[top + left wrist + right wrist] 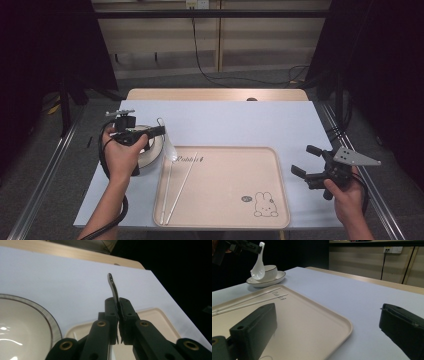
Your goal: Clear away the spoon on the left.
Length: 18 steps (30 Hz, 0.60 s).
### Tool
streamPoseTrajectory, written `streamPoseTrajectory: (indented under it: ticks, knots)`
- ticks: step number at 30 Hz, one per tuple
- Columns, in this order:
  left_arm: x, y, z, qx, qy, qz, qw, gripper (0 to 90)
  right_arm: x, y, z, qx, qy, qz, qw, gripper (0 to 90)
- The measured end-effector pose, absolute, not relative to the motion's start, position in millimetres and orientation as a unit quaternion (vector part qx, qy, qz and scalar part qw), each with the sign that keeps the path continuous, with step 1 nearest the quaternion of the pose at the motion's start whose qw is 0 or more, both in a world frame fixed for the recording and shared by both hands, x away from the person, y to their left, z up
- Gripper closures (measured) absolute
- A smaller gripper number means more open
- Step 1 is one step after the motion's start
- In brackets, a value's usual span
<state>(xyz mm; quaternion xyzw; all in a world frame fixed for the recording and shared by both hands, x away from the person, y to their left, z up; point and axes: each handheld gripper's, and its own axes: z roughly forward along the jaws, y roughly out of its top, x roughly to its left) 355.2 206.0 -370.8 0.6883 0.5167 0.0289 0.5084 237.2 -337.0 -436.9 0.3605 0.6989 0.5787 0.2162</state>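
Observation:
My left gripper (pixel 161 131) is shut on the handle of a white ceramic spoon (pixel 168 145). The spoon hangs bowl-down over the near left corner of the beige tray (pixel 225 200), just right of a white bowl (pixel 152 145) on its plate. In the left gripper view the pads (pixel 111 306) pinch the spoon handle (pixel 113 286), which sticks up past them. Two white chopsticks (pixel 177 187) lie along the tray's left side. My right gripper (pixel 302 159) is open and holds nothing, off the tray's right edge. The right gripper view looks across the tray (pixel 312 322) to the hanging spoon (pixel 259 267) and the bowl (pixel 271 270).
A pale blue mat (pixel 225 120) covers the wooden table (pixel 215 94). The tray has a rabbit drawing (pixel 265 205) at its near right corner. Dark curtains stand at both sides, and a cable runs across the floor behind the table.

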Motion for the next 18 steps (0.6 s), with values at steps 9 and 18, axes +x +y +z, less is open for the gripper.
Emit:
streamPoseTrajectory:
  ticks: [9,18]
  knots:
    - [349,188,-385,0.711,0.497,-0.004,0.497,86.6,237,-336,-437,0.359,0.702,0.576,0.216,0.8]
    - [344,170,-403,0.732,0.483,-0.03,0.48,86.6,237,-337,-437,0.361,0.7,0.578,0.215,0.8]
